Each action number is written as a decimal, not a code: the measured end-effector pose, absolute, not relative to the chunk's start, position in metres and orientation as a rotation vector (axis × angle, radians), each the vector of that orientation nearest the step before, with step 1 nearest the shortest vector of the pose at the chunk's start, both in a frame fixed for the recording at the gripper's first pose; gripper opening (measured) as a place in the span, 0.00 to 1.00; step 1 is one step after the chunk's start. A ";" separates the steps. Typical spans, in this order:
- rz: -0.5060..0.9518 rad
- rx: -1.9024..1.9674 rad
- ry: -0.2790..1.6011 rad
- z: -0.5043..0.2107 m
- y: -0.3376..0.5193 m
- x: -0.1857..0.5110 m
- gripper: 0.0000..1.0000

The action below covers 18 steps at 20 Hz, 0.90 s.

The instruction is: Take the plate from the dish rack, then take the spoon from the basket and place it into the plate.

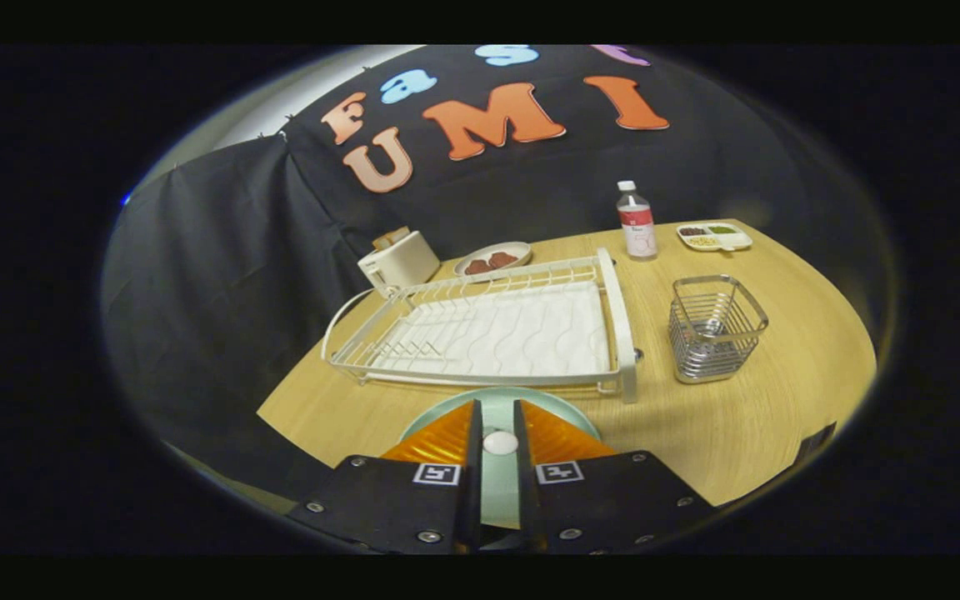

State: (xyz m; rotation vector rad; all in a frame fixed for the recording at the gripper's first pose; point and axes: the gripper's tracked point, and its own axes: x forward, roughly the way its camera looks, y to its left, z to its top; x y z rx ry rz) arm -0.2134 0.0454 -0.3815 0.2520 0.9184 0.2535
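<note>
Gripper (498, 433) sat at bottom centre of the frame, fingers close together with a narrow gap. A small round white object (500, 442), probably the end of the spoon, sat in that gap. Both fingers flanked it closely, but I couldn't tell whether they pressed on it.

Pale green round plate (497, 398) lay flat on the light wooden tabletop (780, 417), directly under and just ahead of the fingers, mostly hidden by them. It was just in front of the near rail of the white wire dish rack (488, 329).

The rack filled the centre of the frame, with a wavy white drip tray inside and no dishes in its slots.

Square silver wire basket (715, 327) stood upright right of centre, beside the rack but apart from it. No utensil was visible above its rim.

Upper part of the frame, along the far table edge:
- white toaster (397, 259) at left, behind the rack's far corner
- shallow plate of brown food pieces (492, 257) next to it
- clear bottle with white cap and red label (636, 220)
- white divided tray with mixed foods (714, 236) furthest right
</note>
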 end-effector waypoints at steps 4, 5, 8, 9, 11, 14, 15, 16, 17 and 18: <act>0.211 0.227 0.958 -0.389 0.031 -0.218 0.28; 0.203 0.231 0.955 -0.388 0.030 -0.215 0.33; 0.194 0.242 0.926 -0.375 0.028 -0.204 0.47; 0.191 0.236 0.907 -0.367 0.026 -0.198 0.54; 0.179 0.230 0.860 -0.348 0.022 -0.183 0.65; 0.166 0.239 0.784 -0.313 0.019 -0.159 0.74; 0.162 0.236 0.747 -0.299 0.018 -0.150 0.78; 0.158 0.230 0.709 -0.285 0.017 -0.140 0.81; 0.153 0.221 0.675 -0.273 0.016 -0.134 0.85; 0.144 0.209 0.642 -0.261 0.013 -0.126 0.90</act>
